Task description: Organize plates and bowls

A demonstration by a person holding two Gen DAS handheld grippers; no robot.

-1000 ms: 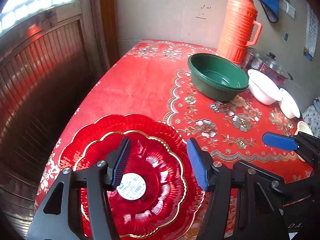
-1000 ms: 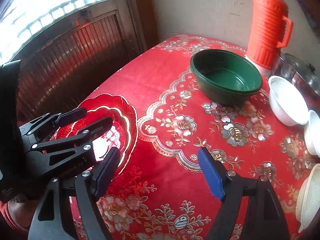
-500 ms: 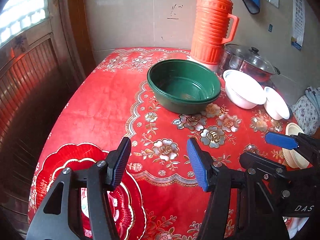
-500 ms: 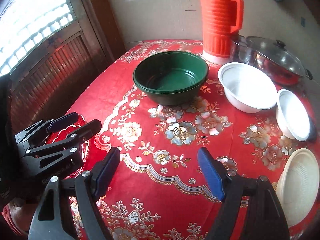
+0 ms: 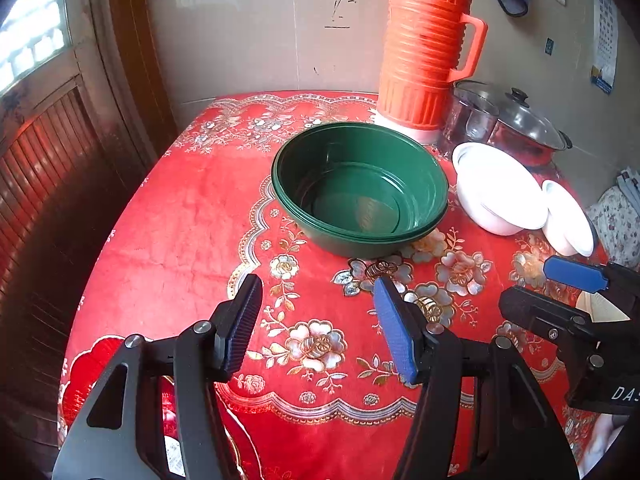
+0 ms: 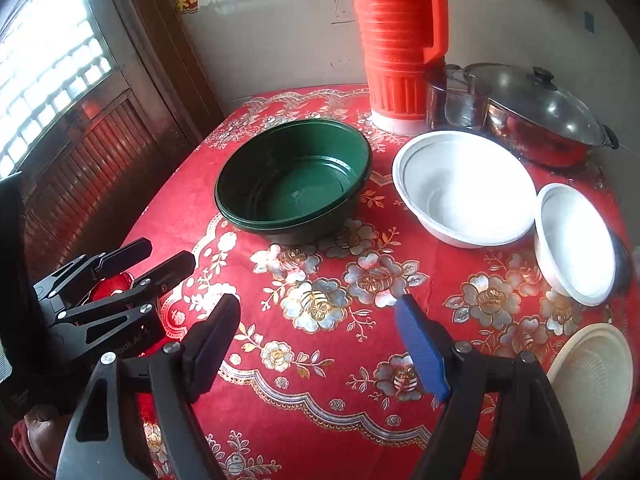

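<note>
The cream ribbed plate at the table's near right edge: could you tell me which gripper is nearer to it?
Right. The right gripper hovers open just left of the cream plate; the left gripper is farther left, near the red plate.

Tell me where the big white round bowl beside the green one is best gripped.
Pinch the large white bowl at its near rim, one finger inside and one outside, coming from above. The near rim faces the right gripper, whose jaws are open and empty; the wall is too wide to span.

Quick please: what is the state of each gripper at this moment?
Left gripper: open, holding nothing, above the red flowered tablecloth.
Right gripper: open, holding nothing.
</note>
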